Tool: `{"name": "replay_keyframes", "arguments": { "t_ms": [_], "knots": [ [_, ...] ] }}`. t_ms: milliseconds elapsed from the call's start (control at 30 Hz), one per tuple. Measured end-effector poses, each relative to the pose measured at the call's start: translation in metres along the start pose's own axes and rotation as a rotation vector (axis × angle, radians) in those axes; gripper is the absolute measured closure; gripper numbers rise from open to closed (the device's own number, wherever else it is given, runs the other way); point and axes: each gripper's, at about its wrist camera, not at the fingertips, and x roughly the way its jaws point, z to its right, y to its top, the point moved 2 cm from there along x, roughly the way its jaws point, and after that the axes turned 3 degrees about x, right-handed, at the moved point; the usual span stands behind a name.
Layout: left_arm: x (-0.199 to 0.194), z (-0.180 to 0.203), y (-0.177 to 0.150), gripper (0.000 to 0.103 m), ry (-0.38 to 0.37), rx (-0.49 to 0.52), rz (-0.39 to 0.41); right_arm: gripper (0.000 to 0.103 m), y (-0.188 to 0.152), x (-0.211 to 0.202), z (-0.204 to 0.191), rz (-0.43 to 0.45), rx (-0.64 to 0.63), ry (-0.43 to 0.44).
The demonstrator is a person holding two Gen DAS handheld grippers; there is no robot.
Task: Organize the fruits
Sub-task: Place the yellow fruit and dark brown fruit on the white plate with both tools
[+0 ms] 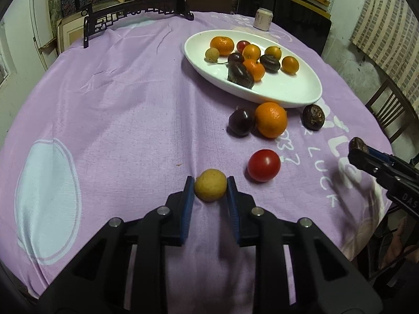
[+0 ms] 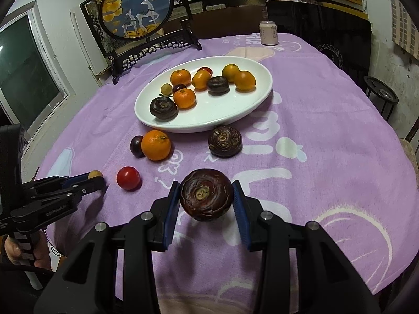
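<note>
Left wrist view
Left gripper (image 1: pixel 210 189): its two blue pads sit on either side of the small yellow fruit (image 1: pixel 210 185) and appear to touch it, so the tongs are pinching it; the fruit looks to be resting on the purple cloth (image 1: pixel 117 104) or just above it, I cannot tell which.
Plate (image 1: pixel 301 89): white oval dish further back and to the right, already carrying a cluster of oranges and dark fruits.
Loose fruit: red tomato (image 1: pixel 264 165) just right of the gripped piece; an orange (image 1: pixel 271 119) touching a dark plum (image 1: pixel 241 122) near the plate rim; a brown chestnut-like fruit (image 1: pixel 313 117) beside the rim.
Right gripper (image 1: pixel 359 149): enters at the right edge with a dark fruit at its tip.

Right wrist view
Right gripper (image 2: pixel 206 199): pads pressed onto both flanks of the large dark fruit (image 2: pixel 206 198), which appears lifted clear of the cloth, judging by the shadow beneath it.
Left gripper, seen here: low at the left edge, the yellow fruit peeking from its tip.
Can (image 2: pixel 268 33): stands well behind the plate, out of the way.

Doing the step well
Grip: both fruits are round, so hold pressure steady and centred to avoid squirting them out.
Path: lift before travelling, clearing the tomato and the orange pair.
Placement: aim for the bare near end of the plate, lower until contact, then open; dropping from height risks rolling the fruit already there.
</note>
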Motion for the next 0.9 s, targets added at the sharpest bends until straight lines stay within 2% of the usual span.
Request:
{"name": "replay_keyframes", "arguments": {
  "t_ms": [300,500,700,900],
  "knots": [
    [-0.018,-0.019,0.006,0.078,0.009,-0.037,0.036,0.063,0.005,0.004,-0.009,-0.001,-0.017,0.003],
    [-0.018,-0.021,0.017,0.078,0.002,-0.027,0.040,0.063,0.008,0.009,-0.010,-0.006,-0.025,0.005],
    [-0.010,-0.011,0.062,0.078,0.011,0.007,0.058,0.063,0.037,0.015,-0.013,0.026,-0.068,-0.004],
    [0.025,0.001,0.143,0.078,0.012,0.003,0.046,0.063,0.093,0.050,-0.019,0.021,-0.109,-0.007]
  ]
}}
